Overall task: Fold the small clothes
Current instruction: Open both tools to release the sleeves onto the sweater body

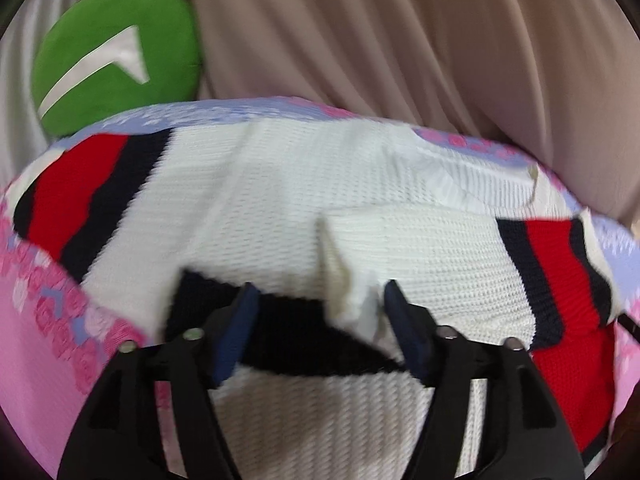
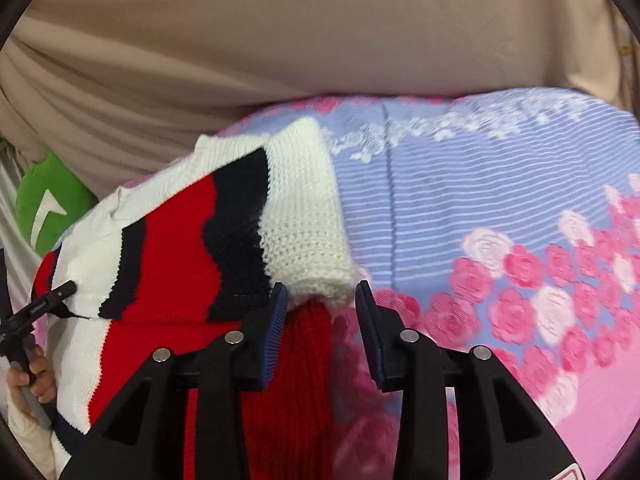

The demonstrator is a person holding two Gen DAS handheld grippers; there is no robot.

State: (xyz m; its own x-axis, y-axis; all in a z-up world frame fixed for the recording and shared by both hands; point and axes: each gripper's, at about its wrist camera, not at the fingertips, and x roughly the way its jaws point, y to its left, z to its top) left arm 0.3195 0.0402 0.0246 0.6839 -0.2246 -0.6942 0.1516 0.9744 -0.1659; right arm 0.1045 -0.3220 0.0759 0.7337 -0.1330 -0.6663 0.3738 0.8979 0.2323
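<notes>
— Jaws first: how did yours stand?

— Your left gripper (image 1: pixel 318 294) stood wide apart over the sweater (image 1: pixel 256 184), its pads clear of the knit; a folded white corner and the dark band lay between them, gripped by neither. Your right gripper (image 2: pixel 322 294) stood part open, the white cuff (image 2: pixel 304 216) sitting just ahead of the gap, with no pad pressing on it.

— Why did the sleeve lie like that?

— I'd judge you had laid it across the body as a fold, stripes up, and let go so it would settle flat.

— And where was the sweater?

— Spread on the flowered bedspread (image 2: pixel 500 184), toward its far edge, close to the beige drape (image 2: pixel 280 40). A green cushion (image 1: pixel 116 52) sat just beyond the left shoulder.

— Room to move?

— You had plenty of bare bedspread to the right of the cuff; the far side was crowded by the drape and cushion. Your other hand (image 2: pixel 30 376) sat close at the sweater's left edge.
</notes>
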